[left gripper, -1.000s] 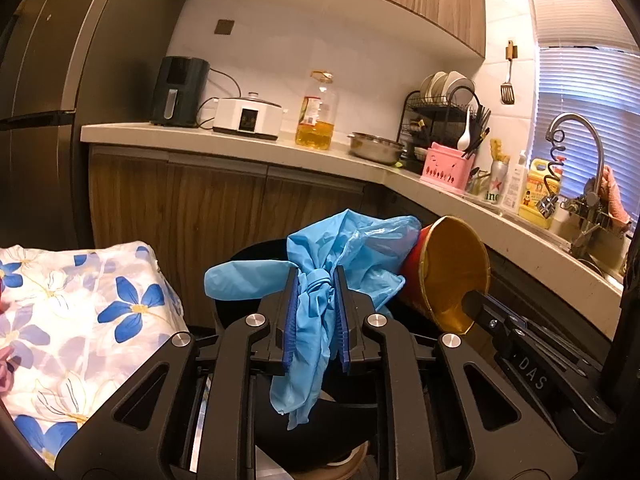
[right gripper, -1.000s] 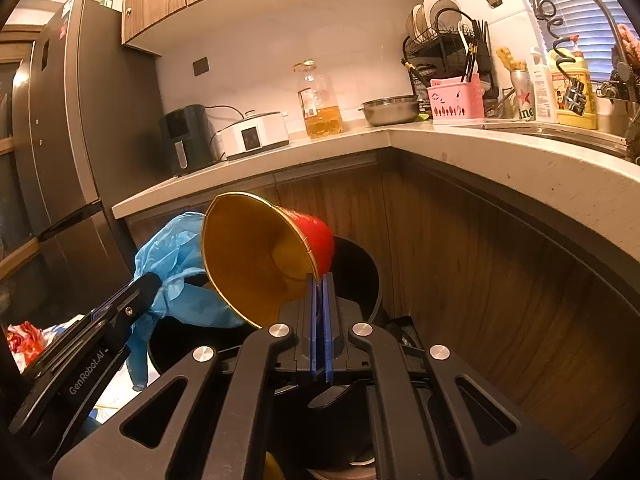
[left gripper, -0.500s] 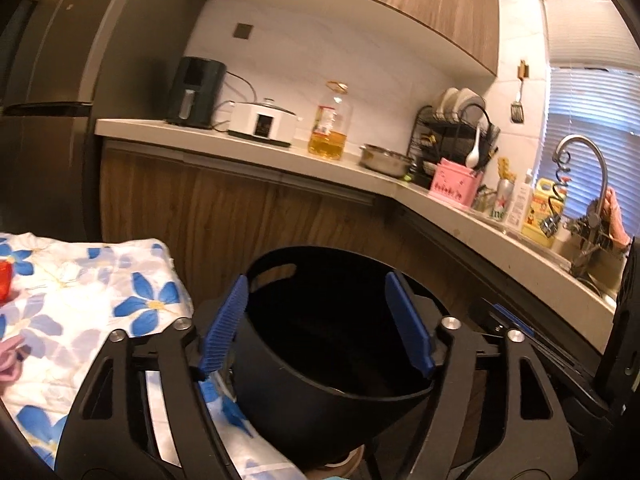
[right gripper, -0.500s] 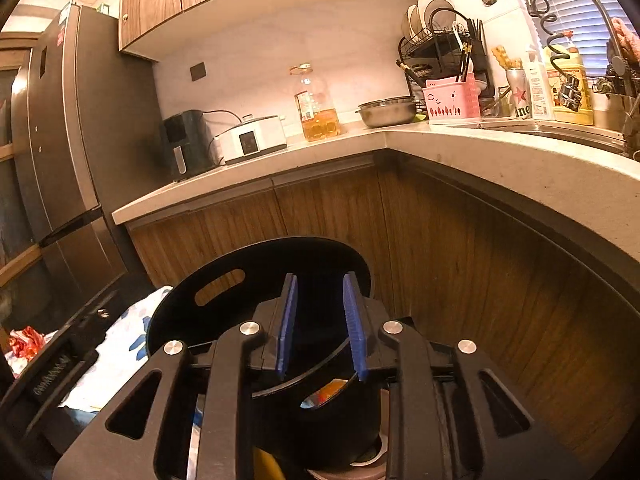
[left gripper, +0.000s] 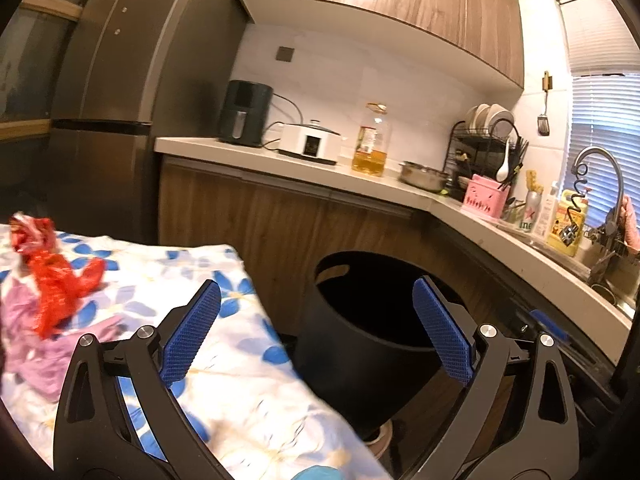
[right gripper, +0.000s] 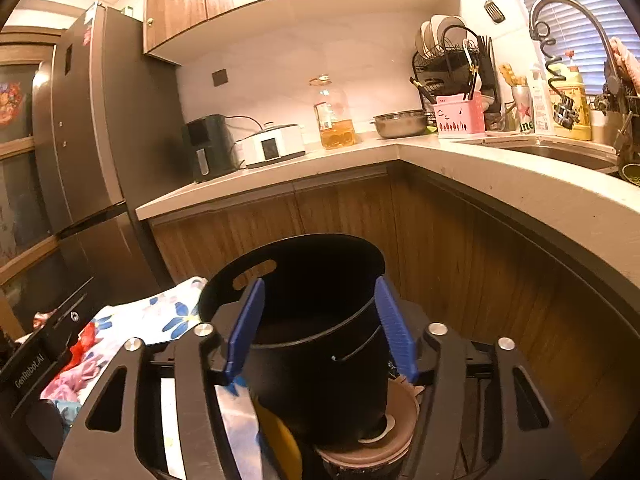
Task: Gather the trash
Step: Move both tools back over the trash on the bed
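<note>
The black trash bin (left gripper: 352,360) stands on the floor by the wooden cabinets, its dark inside hidden from me. My left gripper (left gripper: 316,292) hovers before it, jaws opening wide, nothing between the blue pads (left gripper: 192,328). To its left, on the floral cloth (left gripper: 248,384), lie crumpled red plastic (left gripper: 56,284) and a pink-purple bundle (left gripper: 32,352). In the right wrist view my right gripper (right gripper: 318,286) is near the bin (right gripper: 320,380), jaws opening and holding nothing. The bin shows between its fingers but they do not touch it.
An L-shaped counter (right gripper: 500,184) wraps behind and to the right of the bin, carrying an oil bottle (right gripper: 334,120), cooker, steel bowl and dish rack. A dark fridge (left gripper: 104,120) stands at the left. A yellow object (right gripper: 280,440) and a brown round base (right gripper: 384,436) sit at the bin's foot.
The left gripper let go of the blue glove and the right one of the red-and-gold cup; both are gone from view. Both jaws opened and drew back, the left swinging toward the cloth.
</note>
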`<act>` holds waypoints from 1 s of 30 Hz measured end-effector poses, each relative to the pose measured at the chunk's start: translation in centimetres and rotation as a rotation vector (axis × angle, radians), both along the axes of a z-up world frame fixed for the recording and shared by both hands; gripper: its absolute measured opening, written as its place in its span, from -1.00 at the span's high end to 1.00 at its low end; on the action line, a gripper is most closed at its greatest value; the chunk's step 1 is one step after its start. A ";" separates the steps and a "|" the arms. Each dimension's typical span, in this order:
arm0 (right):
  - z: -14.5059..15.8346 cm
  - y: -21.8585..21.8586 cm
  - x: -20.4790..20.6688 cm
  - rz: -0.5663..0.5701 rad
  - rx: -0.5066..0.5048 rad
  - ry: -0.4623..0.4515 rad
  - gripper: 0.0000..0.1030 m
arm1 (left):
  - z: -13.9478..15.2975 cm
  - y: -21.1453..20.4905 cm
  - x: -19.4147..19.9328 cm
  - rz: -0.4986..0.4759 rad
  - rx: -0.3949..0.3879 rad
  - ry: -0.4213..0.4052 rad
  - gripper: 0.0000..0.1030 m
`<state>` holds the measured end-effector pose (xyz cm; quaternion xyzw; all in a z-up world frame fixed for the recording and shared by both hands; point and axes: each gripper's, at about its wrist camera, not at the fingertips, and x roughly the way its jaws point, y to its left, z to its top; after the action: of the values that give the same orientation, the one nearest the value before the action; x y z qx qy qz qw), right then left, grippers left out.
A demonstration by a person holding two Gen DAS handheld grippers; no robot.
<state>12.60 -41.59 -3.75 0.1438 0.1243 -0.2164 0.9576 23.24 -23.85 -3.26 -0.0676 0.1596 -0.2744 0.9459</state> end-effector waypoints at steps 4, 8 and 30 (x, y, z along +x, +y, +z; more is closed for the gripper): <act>0.5 1.6 -1.4 0.008 -0.026 0.002 -0.28 | 0.3 1.9 -2.1 0.038 0.024 -0.016 -0.88; 0.7 3.3 -2.9 0.022 -0.038 -0.001 -0.41 | 0.3 4.0 -4.2 0.066 0.038 -0.003 -0.88; -0.7 14.3 -4.8 0.226 -0.081 -0.008 -0.49 | -1.3 21.0 -11.8 0.456 0.051 -0.013 -0.88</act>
<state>7.85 -27.33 -4.45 0.0911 0.1270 -0.1115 0.9814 11.49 -2.90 -4.61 -0.0763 0.1410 -0.0497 0.9858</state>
